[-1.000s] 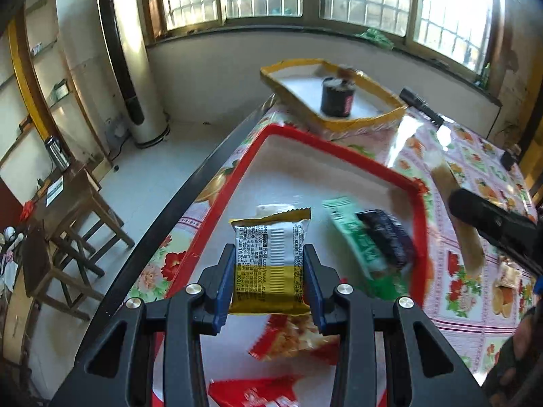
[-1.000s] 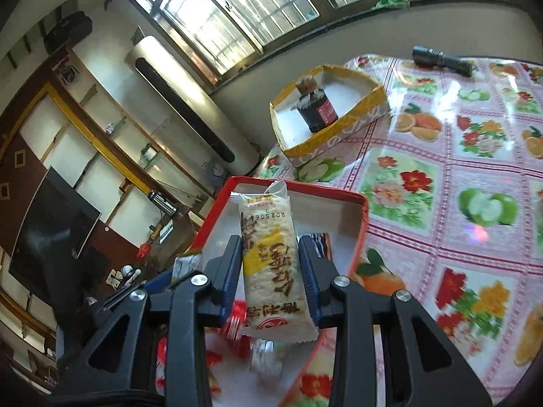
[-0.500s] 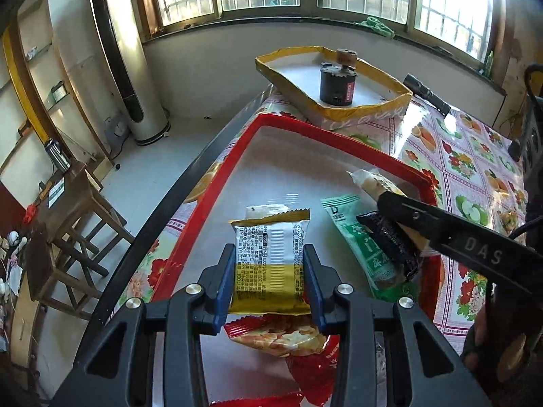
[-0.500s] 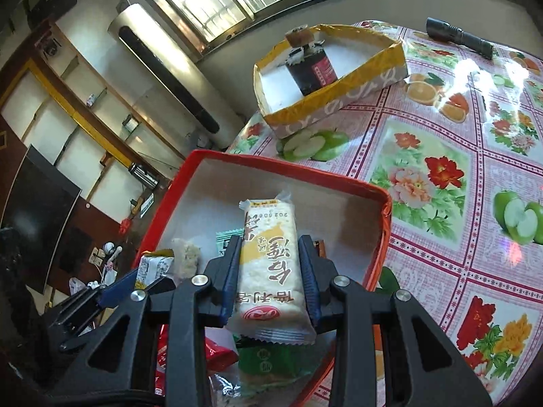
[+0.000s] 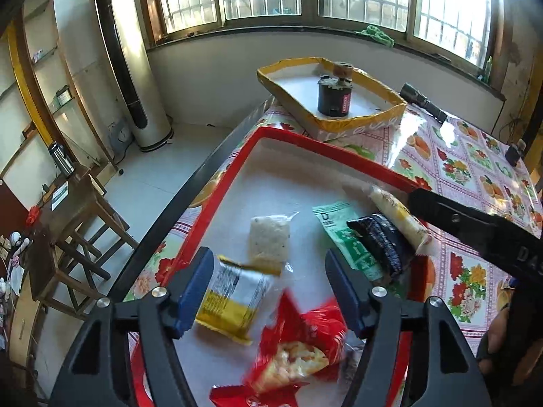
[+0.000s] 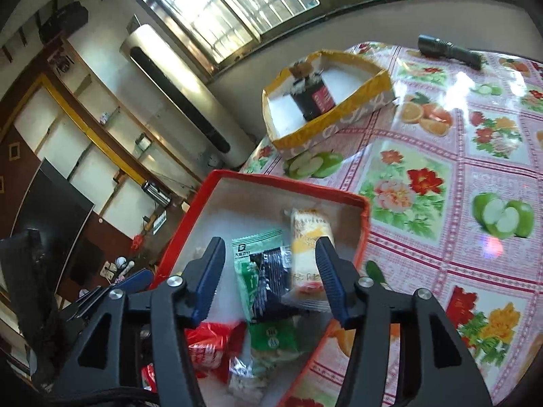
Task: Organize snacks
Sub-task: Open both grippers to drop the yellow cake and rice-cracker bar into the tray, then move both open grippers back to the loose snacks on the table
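My left gripper (image 5: pixel 269 288) is now spread wide. Half a second ago it pinched the yellow packet (image 5: pixel 234 296); now this packet lies loose and tilted on the floor of the red tray (image 5: pixel 217 203), leaning near the left finger, with its edge over a small clear packet (image 5: pixel 269 242) of pale crackers. A red packet (image 5: pixel 298 349) is just under the gripper, blurred in the picture.

My right gripper (image 6: pixel 269 273) is also spread wide. The long cream packet (image 6: pixel 307 254) that it held before has dropped free and rests in the tray by the right finger, near the tray's right wall. Beside it lie a green packet (image 6: pixel 253 257) and a dark blue packet (image 6: pixel 273 281), one partly over the other. In the left view I see the same cream packet (image 5: pixel 395 215) lying against the far right corner of the tray.

So both releases happened together, and I judge that these two snacks are now placed. The tray holds all the snacks I can see; none is on the flowered tablecloth (image 6: pixel 441 169). Farther away stands the yellow box (image 5: pixel 359 115) with a dark jar (image 5: pixel 334 96) inside, and beyond it a flashlight (image 6: pixel 448 51). I think the next move is to lift both grippers out without catching a packet.
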`<move>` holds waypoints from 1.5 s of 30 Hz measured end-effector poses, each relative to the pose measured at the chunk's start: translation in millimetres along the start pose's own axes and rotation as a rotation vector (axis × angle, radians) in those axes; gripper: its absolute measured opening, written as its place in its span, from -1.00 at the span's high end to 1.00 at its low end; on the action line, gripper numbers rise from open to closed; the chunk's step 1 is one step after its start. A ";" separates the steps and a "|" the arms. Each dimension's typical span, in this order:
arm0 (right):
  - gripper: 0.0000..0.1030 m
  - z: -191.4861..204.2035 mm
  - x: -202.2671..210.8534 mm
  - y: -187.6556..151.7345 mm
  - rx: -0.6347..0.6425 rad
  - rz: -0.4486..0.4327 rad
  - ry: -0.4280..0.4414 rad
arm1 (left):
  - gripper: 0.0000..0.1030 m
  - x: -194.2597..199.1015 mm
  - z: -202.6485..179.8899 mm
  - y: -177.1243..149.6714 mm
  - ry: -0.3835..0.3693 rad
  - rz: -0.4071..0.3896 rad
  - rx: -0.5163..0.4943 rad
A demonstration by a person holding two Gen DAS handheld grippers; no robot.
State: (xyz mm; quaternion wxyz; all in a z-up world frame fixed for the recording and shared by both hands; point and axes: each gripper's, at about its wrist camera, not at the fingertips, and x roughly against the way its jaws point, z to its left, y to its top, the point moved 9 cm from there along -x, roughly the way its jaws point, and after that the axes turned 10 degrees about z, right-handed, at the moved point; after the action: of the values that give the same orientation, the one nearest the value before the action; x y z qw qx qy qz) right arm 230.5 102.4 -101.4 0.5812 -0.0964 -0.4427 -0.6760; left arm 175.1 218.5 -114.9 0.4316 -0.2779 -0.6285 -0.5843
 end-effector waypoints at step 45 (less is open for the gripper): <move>-0.16 -376.4 217.3 -15.4 -0.443 -0.114 -0.712 | -0.46 5.8 -263.3 -37.5 -0.325 0.087 -0.408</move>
State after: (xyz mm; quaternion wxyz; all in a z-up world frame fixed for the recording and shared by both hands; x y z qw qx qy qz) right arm 295.4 -318.3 -190.6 0.3187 -0.4218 -0.4645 -0.7104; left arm 197.7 -45.1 -142.9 0.2848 -0.4760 -0.5463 -0.6276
